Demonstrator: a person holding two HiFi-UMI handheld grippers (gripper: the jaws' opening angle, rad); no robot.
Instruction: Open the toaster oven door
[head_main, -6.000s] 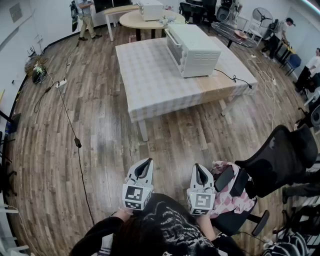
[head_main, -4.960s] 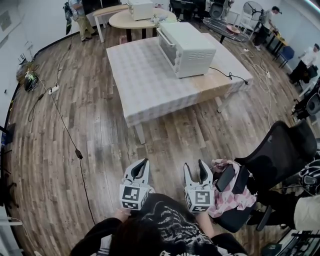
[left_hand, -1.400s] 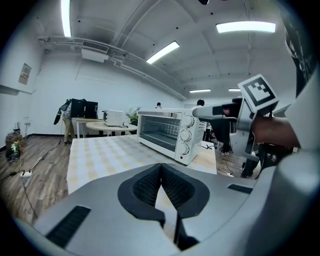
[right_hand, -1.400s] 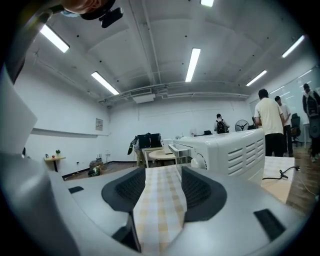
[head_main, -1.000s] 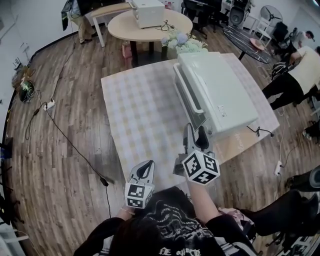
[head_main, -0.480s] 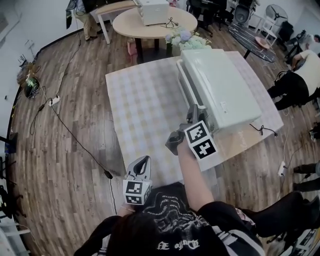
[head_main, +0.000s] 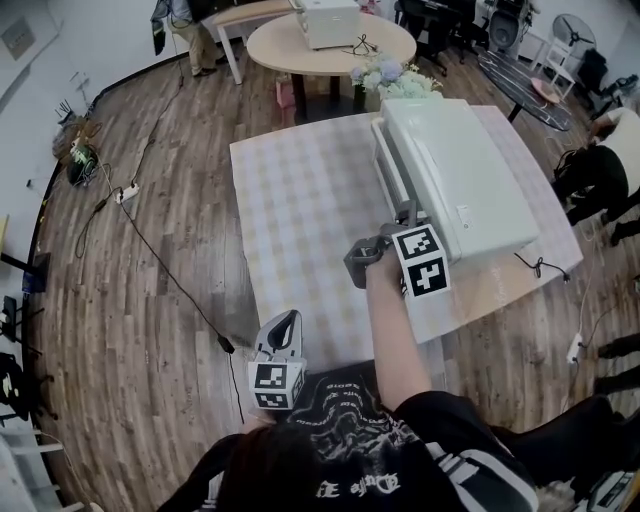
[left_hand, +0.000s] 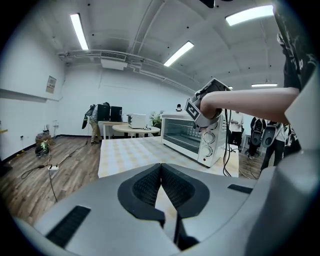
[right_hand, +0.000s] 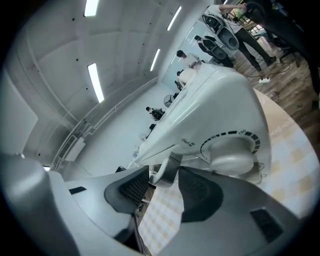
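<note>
A white toaster oven stands on the checked table, its door shut and its front facing left. My right gripper is turned on its side at the near end of the door handle. In the right gripper view the handle's end bracket sits between the two pads, which have just been closing and stand close on either side of it. I see no firm press. A dial is just beside it. My left gripper hangs low at the table's near edge, shut and empty.
Behind the checked table is a round table with a white box, and flowers between the two. A cable runs over the wood floor at left. A person bends at the right, another stands at the back.
I have come from across the room to the table. In the last second my right gripper rolled onto its side and moved up to the handle's near end. The left gripper shifted slightly.
</note>
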